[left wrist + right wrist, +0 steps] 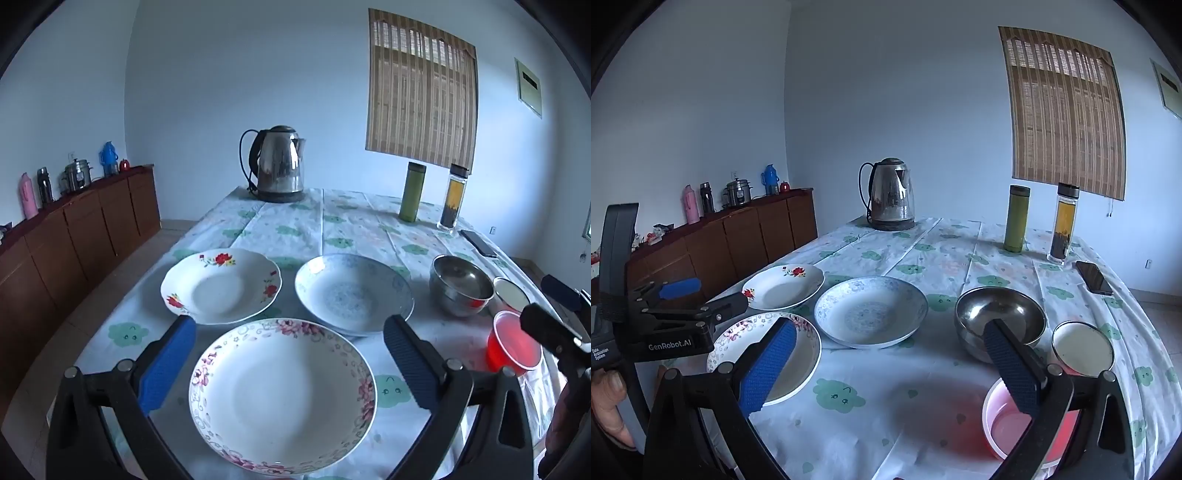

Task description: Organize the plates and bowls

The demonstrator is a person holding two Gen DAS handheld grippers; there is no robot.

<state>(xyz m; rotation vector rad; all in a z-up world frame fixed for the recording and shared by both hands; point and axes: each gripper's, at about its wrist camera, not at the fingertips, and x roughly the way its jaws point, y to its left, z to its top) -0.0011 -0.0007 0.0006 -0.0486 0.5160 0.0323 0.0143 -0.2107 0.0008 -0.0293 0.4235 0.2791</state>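
Your left gripper (288, 365): jaws wide apart, empty, hovering over pink plate (282, 395), which lies dead ahead and below, between fingers. Left hand nearer to it. Round, so no long axis; take rim.

Your right gripper (890, 365): jaws apart, empty; red bowl (1004, 424) just below right finger, steel bowl (999, 317) beyond.

Other plates sit further back. Surface: tablecloth (886, 424), cloud print. Room: kettle (279, 164) at far edge, dim.

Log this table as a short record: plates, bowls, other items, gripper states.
plates: red-flower white plate; blue-patterned plate; pink-floral-rimmed plate, nearest
bowls: stainless steel bowl; white-lined small bowl; red plastic bowl
other: steel electric kettle; green flask; glass tea bottle; black phone
left gripper: open, empty
right gripper: open, empty
stacked: nothing yet
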